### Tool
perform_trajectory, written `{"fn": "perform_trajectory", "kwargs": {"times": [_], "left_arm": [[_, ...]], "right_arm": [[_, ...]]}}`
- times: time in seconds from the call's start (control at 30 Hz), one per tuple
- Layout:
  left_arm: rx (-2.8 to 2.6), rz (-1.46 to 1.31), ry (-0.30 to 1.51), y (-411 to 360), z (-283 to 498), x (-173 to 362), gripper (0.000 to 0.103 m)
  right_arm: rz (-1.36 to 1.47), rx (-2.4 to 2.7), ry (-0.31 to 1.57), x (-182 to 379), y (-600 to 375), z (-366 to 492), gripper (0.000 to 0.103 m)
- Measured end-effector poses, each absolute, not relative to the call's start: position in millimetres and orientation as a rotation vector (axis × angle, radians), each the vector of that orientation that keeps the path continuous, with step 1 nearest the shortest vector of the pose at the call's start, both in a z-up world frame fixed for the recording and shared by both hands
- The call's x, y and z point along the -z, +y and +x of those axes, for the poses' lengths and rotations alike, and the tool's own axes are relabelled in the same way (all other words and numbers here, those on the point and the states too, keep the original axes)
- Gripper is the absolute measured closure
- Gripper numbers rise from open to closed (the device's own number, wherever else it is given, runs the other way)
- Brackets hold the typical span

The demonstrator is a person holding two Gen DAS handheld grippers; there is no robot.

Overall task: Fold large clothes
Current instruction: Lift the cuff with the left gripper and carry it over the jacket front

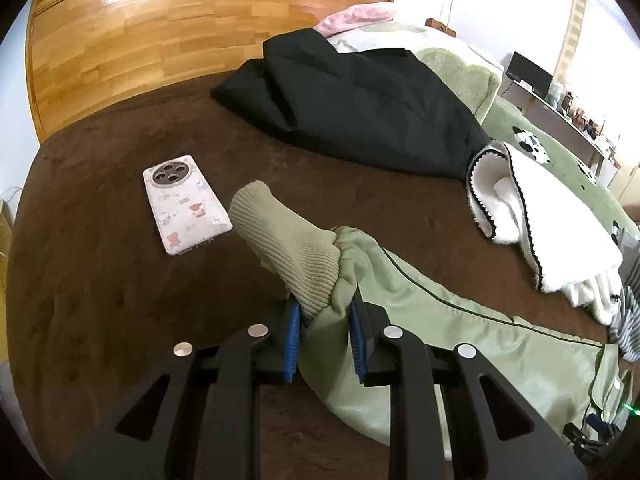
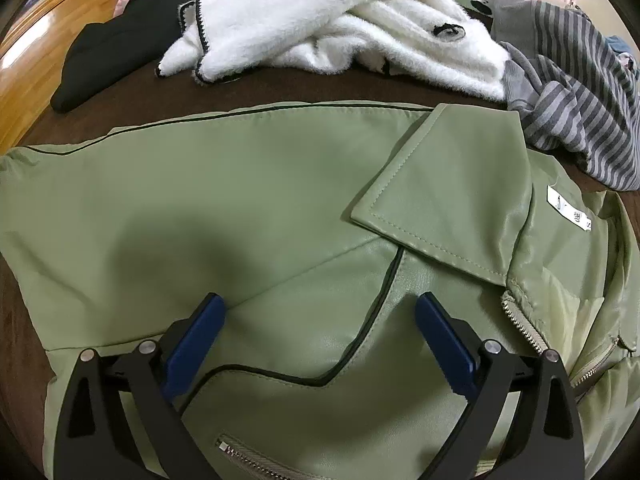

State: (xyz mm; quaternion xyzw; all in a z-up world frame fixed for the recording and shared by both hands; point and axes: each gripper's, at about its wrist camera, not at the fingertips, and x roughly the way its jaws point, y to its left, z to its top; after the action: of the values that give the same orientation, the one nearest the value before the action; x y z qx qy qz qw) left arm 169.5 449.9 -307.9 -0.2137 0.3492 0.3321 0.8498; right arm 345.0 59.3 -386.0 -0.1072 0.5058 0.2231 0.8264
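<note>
The left gripper (image 1: 324, 330) points steeply downward over the brown bed cover (image 1: 100, 280), its blue pads (image 1: 292, 334) drawn close together and pinching the sleeve of the green jacket (image 1: 460, 344) just behind the ribbed cuff (image 1: 288, 248); the cuff sticks out past the fingertips, rising ahead of them and leaning to their left; the rest of the sleeve trails off to the right of the fingers. A phone (image 1: 186, 204) in a patterned case lies flat on the cover ahead and left of the pads, just beside the cuff tip; a black garment (image 1: 352, 100) is heaped well ahead, and a white fleecy garment (image 1: 516, 216) lies ahead to the right.

The right gripper (image 2: 320, 344) tilts more steeply down above the green jacket's body (image 2: 200, 200); its jaws stand wide apart with nothing gripped, a dark piped seam (image 2: 384, 292) running between the fingers; the collar flap (image 2: 444, 196) lies ahead and slightly right of them, the zip (image 2: 524, 328) just to the right; a striped grey garment (image 2: 572, 108) lies beyond, to the right.
</note>
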Motion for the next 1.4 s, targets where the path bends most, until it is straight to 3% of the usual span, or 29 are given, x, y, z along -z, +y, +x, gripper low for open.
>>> {"fn": "perform_trajectory", "kwargs": {"times": [0.23,0.47,0.93,1.17,1.4], "left_arm": [[-0.646,-0.38,0.696,428.9,182.9,274.4,0.081],[-0.478,-0.231,0.569,366.6,206.6,196.1,0.083],[0.101,-0.031,0.459,148.3,248.6,78.4,0.083],[0.294,-0.01,0.539,41.5,260.5,119.0,0.083],[0.389,0.07,0.72,-39.5,261.5,223.7,0.083]], "right_arm": [[-0.223,-0.46,1.086,383.4,59.6,346.3,0.007],[-0.195,-0.443,1.029,349.4,45.8,345.7,0.007],[-0.04,-0.211,0.969,280.4,-99.5,345.0,0.007],[0.044,-0.041,0.963,268.7,-208.2,320.8,0.007],[0.043,0.072,0.979,275.7,-282.3,298.6,0.007]]}}
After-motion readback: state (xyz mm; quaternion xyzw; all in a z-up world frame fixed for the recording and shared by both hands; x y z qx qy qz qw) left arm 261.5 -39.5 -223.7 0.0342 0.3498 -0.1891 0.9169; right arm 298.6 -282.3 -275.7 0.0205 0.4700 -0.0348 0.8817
